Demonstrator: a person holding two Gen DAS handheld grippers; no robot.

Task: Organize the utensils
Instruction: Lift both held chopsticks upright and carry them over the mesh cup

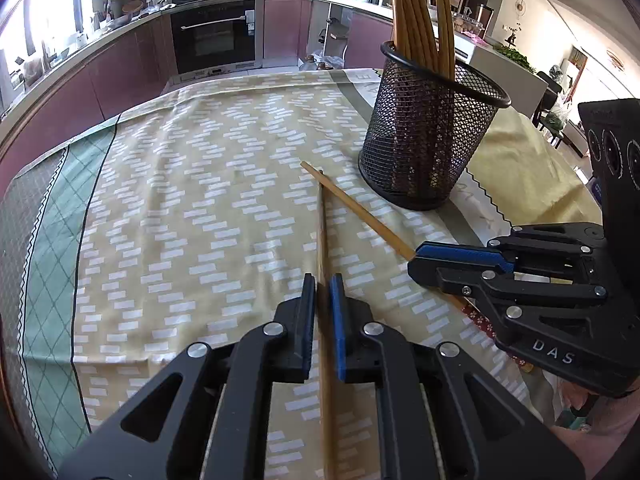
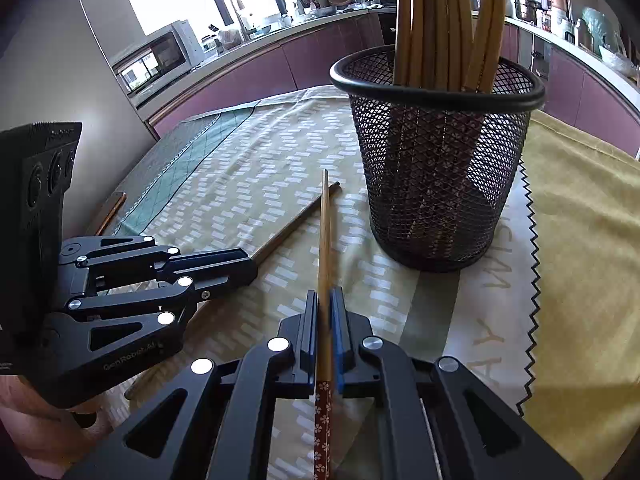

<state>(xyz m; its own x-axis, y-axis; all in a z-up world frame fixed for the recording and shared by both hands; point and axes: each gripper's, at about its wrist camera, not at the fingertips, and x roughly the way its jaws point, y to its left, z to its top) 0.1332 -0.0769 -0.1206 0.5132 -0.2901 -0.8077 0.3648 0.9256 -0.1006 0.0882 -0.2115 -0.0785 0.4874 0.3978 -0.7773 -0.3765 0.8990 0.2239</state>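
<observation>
Two chopsticks left on the tablecloth (image 1: pixel 168 208), both now clamped: left gripper (image 1: pixel 323 292) closed on one chopstick (image 1: pixel 321 240), right gripper (image 2: pixel 325 308) closed on the other (image 2: pixel 325 232). Pickup step apparently done; lift not yet begun, tips lying crossed just short of the mesh cup (image 2: pixel 436 168). Next, probably: raise each stick, swing it upright, tip down, over the rim and drop beside the bundle already standing there. Long axes running away from each gripper toward the cup, narrow ends forward, patterned red handle end trailing behind the right jaws. Risk of snagging at the crossing point.
</observation>
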